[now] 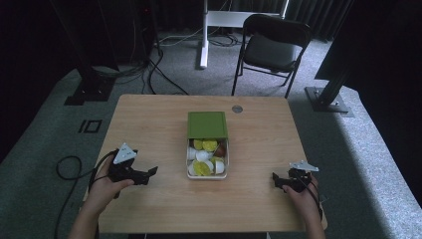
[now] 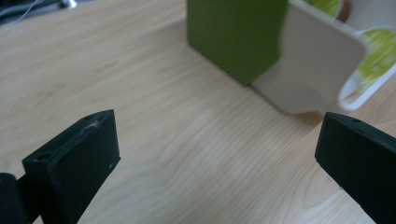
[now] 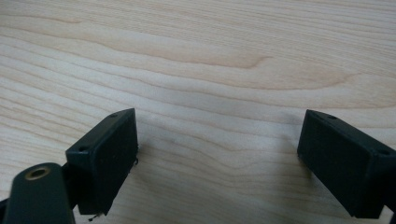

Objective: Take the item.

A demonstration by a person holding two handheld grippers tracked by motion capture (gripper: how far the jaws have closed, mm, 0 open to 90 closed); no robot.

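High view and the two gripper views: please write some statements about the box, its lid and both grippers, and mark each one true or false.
1. The green rectangular lid covers the far part of the white plastic box. True.
2. The left gripper holds the lid. False: its jaws are open with only table between them.
3. The right gripper is open over the bare wooden table. True.
4. The box is empty. False: yellow-green and white pieces lie in it.
5. A black folding chair stands beyond the table. True.
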